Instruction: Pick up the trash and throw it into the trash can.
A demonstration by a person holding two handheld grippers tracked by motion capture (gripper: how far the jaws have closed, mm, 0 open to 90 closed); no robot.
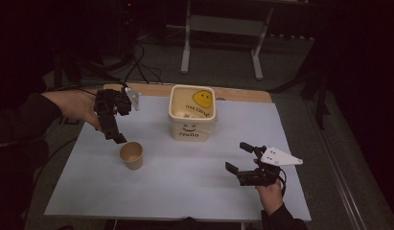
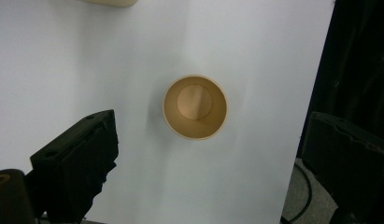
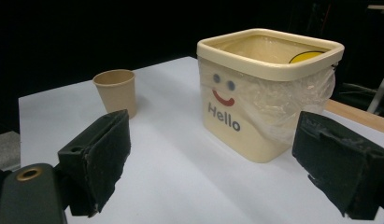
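A brown paper cup [image 1: 131, 155] stands upright and empty on the pale table sheet [image 1: 185, 187]. My left gripper [image 1: 115, 134] hangs above and to the left of it, pointing down, open and holding nothing. In the left gripper view the cup [image 2: 194, 107] lies straight below, ahead of the wide-spread jaws of the gripper [image 2: 212, 140]. My right gripper [image 1: 237, 156] rests low at the right front, open and empty. Its own view looks between the jaws of the gripper [image 3: 210, 135] at the cup [image 3: 116, 91] and a cream bin [image 3: 255, 93].
The cream bin [image 1: 192, 112], lined with a clear plastic bag and marked "Hello" with a smiley, stands at the back middle of the table. A wooden table edge [image 1: 242, 95] shows behind it. Metal desk legs [image 1: 186, 43] stand on the dark floor beyond.
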